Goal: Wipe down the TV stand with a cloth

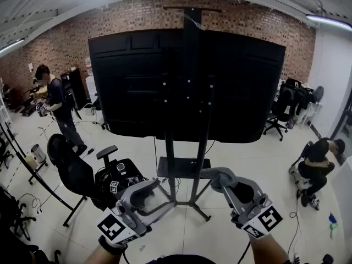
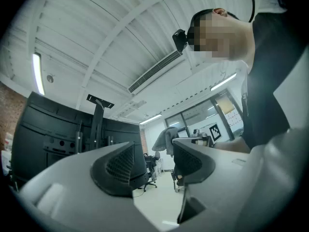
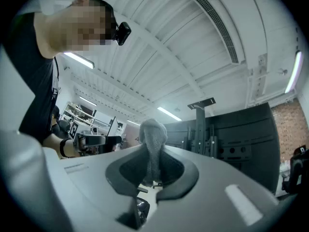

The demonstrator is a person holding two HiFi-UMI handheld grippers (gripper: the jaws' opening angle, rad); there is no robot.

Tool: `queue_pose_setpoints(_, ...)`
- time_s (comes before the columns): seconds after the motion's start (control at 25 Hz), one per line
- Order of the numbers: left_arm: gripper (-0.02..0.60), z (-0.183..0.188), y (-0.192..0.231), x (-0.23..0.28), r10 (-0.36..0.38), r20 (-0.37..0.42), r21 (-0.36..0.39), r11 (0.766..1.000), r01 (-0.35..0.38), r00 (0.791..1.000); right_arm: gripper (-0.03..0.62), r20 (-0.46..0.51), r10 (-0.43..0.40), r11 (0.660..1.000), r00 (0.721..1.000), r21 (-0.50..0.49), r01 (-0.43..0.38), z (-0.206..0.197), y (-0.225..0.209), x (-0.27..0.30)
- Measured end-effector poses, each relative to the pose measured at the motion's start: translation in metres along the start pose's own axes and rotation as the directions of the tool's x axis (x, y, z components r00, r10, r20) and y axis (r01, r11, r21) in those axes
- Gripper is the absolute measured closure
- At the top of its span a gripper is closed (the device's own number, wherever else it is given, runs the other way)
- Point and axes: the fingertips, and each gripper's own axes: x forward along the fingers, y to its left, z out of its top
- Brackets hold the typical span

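Both grippers are held low in front of the person, pointing toward the TV stand (image 1: 170, 169) in the middle of the room. The right gripper (image 1: 223, 181) has its jaws closed on a grey cloth (image 1: 217, 175). In the right gripper view the cloth (image 3: 153, 134) is pinched between the two dark pads and bunches up in a rounded wad above them, with the right gripper (image 3: 153, 170) aimed at the dark back of the TV (image 3: 241, 134). The left gripper (image 1: 153, 194) sits beside it, a little lower and to the left, and holds nothing. In its own view the left gripper (image 2: 152, 161) has its jaws parted, with only floor and room showing through the gap, and the cloth (image 2: 166, 138) showing beyond. The cloth hangs in the air, near the stand but not touching it. From the head view it lines up just off the right edge of the stand's small shelf (image 1: 184, 168). The stand's two uprights rise from splayed feet on the pale floor (image 1: 242, 158) and carry the big black TV (image 1: 137, 81), seen from behind. A black chair (image 1: 71, 172) stands to the left. One person (image 1: 58, 106) stands far left by the brick wall (image 1: 137, 15), and another (image 1: 316, 164) crouches at the right.
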Motion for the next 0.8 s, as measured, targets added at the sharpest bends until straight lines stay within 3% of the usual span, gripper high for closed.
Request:
queue_pose_setpoints(0.36,0.31,0.007,0.011,0.019,0.004,-0.031,0.035,0.999,-0.002,1.0,0.559,0.011,0.019,0.995,1.0,-0.094,-0.018,0.04,-0.039,0.033)
queue_pose_setpoints(0.8,0.31,0.026,0.082,0.038,-0.041,0.01,0.108,0.993,0.04,0.999,0.559,0.021,-0.005,0.973,1.0,-0.229,0.01,0.096,-0.108,0.146)
